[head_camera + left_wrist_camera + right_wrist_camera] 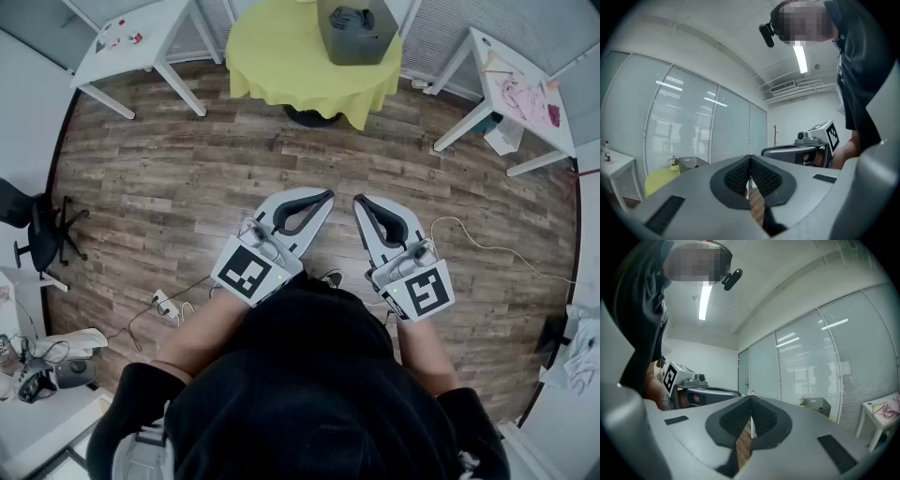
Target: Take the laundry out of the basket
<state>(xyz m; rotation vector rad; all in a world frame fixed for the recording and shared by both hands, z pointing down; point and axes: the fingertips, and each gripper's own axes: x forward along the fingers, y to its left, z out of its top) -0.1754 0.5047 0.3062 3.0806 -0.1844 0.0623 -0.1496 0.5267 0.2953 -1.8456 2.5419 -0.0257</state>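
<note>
A grey laundry basket (356, 33) with dark laundry (349, 19) in it stands on a round table under a yellow-green cloth (281, 56), far ahead of me. Both grippers are held level over the wood floor, side by side and well short of the table. My left gripper (327, 196) is shut with nothing between its pads. My right gripper (360, 200) is also shut and holds nothing. The left gripper view has its jaws (750, 158) closed tip to tip, with the basket (692, 163) small in the distance. In the right gripper view the jaws (751, 398) meet too, and the basket (816, 405) sits beyond.
A white table (131, 37) stands at the back left, another white table (525, 89) with pink cloth at the back right. A black office chair (37, 230) is at the left wall. Cables and a power strip (167, 305) lie on the floor left of me.
</note>
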